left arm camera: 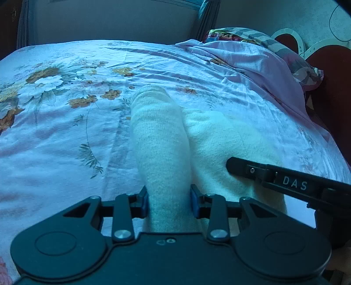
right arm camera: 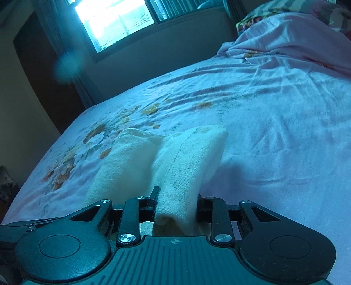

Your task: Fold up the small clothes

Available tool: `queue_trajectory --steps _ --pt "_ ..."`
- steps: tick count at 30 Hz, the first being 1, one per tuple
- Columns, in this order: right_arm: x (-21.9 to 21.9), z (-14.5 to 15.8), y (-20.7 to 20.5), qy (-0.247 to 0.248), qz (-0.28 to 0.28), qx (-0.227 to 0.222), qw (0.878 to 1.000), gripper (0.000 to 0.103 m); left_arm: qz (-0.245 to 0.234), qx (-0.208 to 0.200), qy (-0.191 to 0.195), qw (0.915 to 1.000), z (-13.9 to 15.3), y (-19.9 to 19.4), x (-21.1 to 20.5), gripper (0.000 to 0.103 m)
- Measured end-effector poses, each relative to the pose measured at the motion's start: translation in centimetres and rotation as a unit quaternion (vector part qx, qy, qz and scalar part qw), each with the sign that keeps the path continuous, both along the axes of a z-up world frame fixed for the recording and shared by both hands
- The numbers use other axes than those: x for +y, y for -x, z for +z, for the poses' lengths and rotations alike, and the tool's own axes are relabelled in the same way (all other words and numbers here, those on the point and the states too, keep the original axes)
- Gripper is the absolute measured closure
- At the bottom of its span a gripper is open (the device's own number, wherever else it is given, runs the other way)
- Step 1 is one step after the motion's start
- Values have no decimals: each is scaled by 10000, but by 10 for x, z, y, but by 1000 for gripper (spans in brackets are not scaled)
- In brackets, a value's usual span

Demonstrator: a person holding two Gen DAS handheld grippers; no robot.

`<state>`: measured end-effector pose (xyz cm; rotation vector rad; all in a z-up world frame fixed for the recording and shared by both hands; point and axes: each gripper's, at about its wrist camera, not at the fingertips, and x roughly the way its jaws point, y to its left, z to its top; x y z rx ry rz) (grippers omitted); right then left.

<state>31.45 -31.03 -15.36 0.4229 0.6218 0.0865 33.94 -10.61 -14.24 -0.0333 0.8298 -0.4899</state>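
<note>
Two cream knitted socks lie side by side on the flowered bedsheet (left arm camera: 65,136). In the left wrist view my left gripper (left arm camera: 169,198) is shut on the near end of the left sock (left arm camera: 158,131), its blue pads pressing both sides. The right sock (left arm camera: 219,140) lies beside it, with a black finger (left arm camera: 243,167) of the other gripper on it. In the right wrist view my right gripper (right arm camera: 175,202) is shut on the near end of the right sock (right arm camera: 193,157), which is lifted and bunched. The left sock (right arm camera: 122,157) runs alongside. The gripped ends are hidden under the jaws.
A rumpled pink sheet and patterned pillow (left arm camera: 263,57) are heaped at the far right of the bed. A bright window (right arm camera: 114,19) and a dark doorway (right arm camera: 39,72) lie beyond the bed's far edge. A dark red headboard (left arm camera: 329,87) stands at the right.
</note>
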Motion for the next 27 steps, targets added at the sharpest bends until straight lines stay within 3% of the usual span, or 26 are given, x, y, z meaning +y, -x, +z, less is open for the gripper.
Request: queue_trajectory --steps 7,14,20,24,27 --pt "36 35 37 -245 363 -244 9987 76 139 -80 145 9998 33 38 53 70" --pt "89 39 77 -525 739 -237 9956 76 383 -128 71 9992 43 88 112 70" --pt "128 20 99 -563 942 -56 9939 76 632 50 104 9979 26 117 152 70" --pt "142 -1 102 -383 872 110 9954 76 780 255 167 9965 -1 119 169 68" --pt "140 -19 94 -83 558 339 9978 76 926 390 222 9947 -21 112 180 51"
